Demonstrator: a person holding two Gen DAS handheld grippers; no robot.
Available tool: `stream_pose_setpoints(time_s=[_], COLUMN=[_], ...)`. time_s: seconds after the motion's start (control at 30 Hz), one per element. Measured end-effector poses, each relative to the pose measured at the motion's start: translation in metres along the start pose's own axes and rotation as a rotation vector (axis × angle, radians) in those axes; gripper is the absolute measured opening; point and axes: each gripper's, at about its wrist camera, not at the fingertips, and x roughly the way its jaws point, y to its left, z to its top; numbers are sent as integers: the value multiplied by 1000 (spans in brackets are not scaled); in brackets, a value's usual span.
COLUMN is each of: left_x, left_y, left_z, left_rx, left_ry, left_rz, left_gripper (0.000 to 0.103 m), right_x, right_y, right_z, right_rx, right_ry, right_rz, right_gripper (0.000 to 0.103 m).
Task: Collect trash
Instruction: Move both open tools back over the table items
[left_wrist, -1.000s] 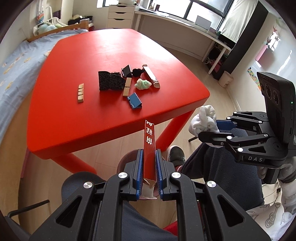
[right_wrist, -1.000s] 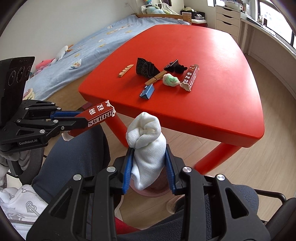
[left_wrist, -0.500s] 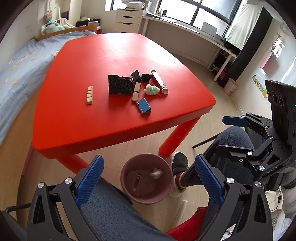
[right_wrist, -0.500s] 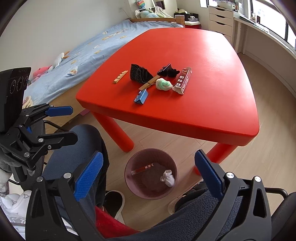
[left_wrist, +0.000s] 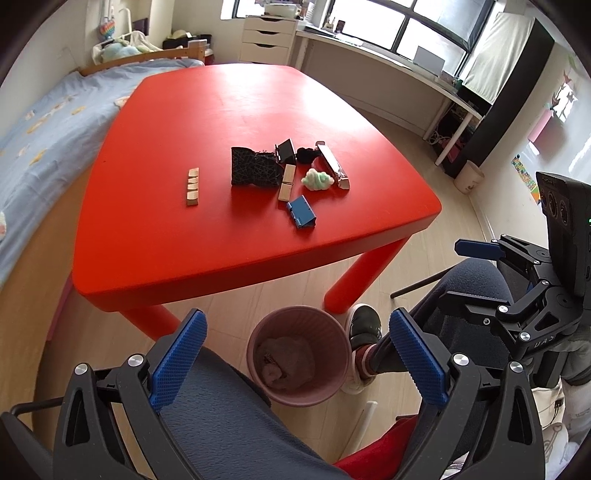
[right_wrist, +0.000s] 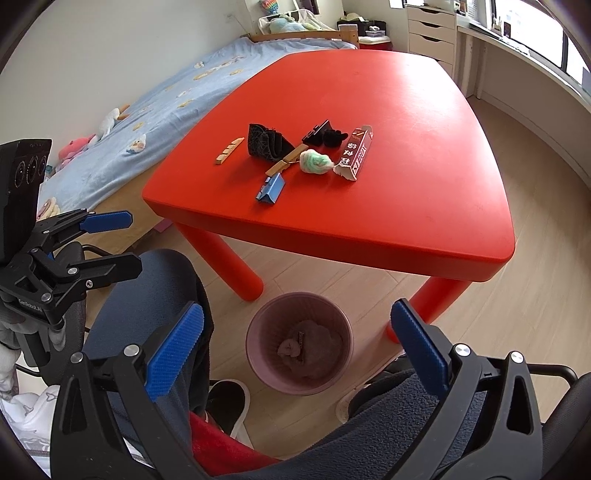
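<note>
Presently both hand-held grippers, left (left_wrist: 295, 354) and right (right_wrist: 297, 350), gape wide and empty above the bin (left_wrist: 298, 354); next, fetch the green wad (left_wrist: 317, 180) at mid-frame on the bench (left_wrist: 184, 236).

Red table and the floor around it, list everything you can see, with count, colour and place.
table: one, red, centre of room
wooden blocks: one row, tan, left on the table
mesh pouch: one, black, mid-table
wooden clip: one, tan, right of the pouch
blue clip: one, blue, nearest the table's front edge
fluffy ball: one, green-white, beside the wrapper box
wrapper box: one, dark red, right end of the cluster
black clip: one, black, behind the pouch
bin: one, pink, on the floor under the table edge, trash inside
left gripper: open, above the bin
right gripper: open, above the bin
</note>
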Motion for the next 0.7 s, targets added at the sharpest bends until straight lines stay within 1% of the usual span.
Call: stream_pose_setpoints(time_s=[0.23, 0.37, 0.53, 0.7], left_x=[-1, -4, -9, -9], left_y=[5, 10, 21, 35], left_z=[1, 9, 26, 47], left_rx=[-18, -23, -30, -42], left_ry=[-2, -12, -43, -67], left_rz=[3, 18, 46, 71], left_gripper=[95, 95, 95, 95], right_x=[-1, -3, -10, -12], right_y=[-2, -5, -10, -17], right_z=[2, 10, 30, 62], right_rx=[12, 29, 32, 35], right_ry=[-2, -3, -31, -52], right_rz=[8, -1, -20, -50], right_gripper=[100, 100, 100, 100])
